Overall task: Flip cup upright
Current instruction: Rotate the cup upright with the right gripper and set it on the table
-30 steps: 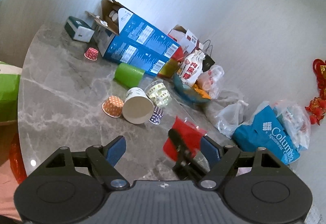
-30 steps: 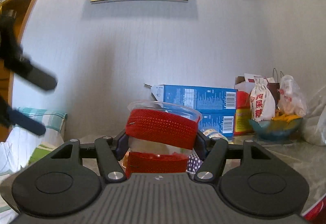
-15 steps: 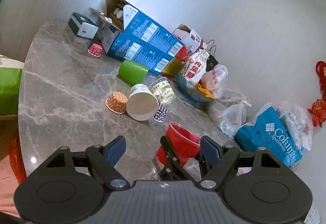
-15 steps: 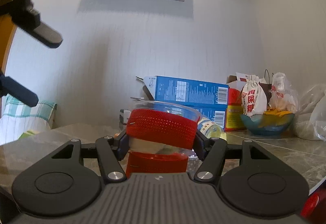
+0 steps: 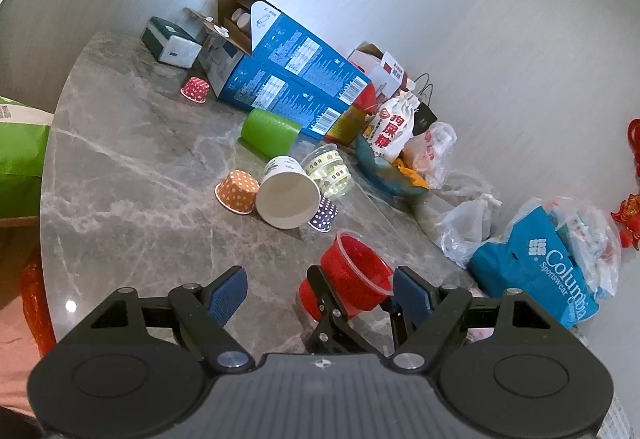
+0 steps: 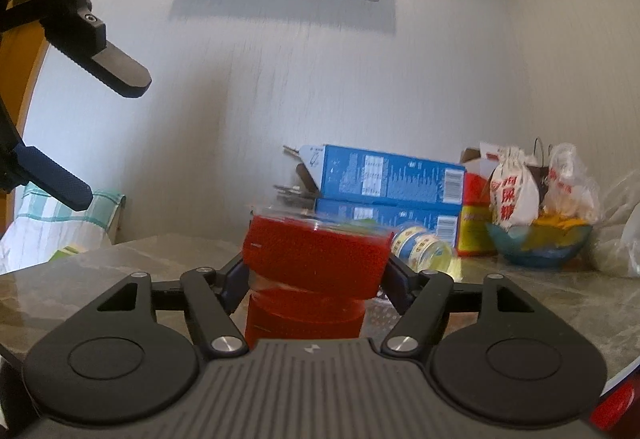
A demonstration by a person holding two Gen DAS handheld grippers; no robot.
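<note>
While the right gripper (image 6: 316, 273) clamps the clear plastic cup with red ribbed bands (image 6: 316, 259) around its upper band, the cup sits mouth-up and close to vertical, leaning a little. Its base looks to be at or just above the grey marble desk (image 5: 132, 199); contact cannot be confirmed from either view. In the right wrist view the cup is slightly blurred.

Left gripper (image 5: 320, 289) hangs above the desk with jaws spread wide, holding nothing. From its camera the cup (image 5: 352, 279) shows its open rim facing up, near the desk's right side, apart from the cluster of tipped cups: white paper cup (image 5: 288, 193), orange dotted cup (image 5: 238, 191), green plastic cup (image 5: 268, 131).

Judgement: the flip itself looks nearly done; the step in hand is setting down and letting go.

- Level the cup first, so the base meets the desk flat, not on an edge.
- Lower until the base bears weight before the jaws part.
- Thin plastic likely flexes under the squeeze; open slowly so it does not spring sideways.
- Draw straight back along the fingers, clear of the rim.
- Keep the left gripper well off the cup.
</note>
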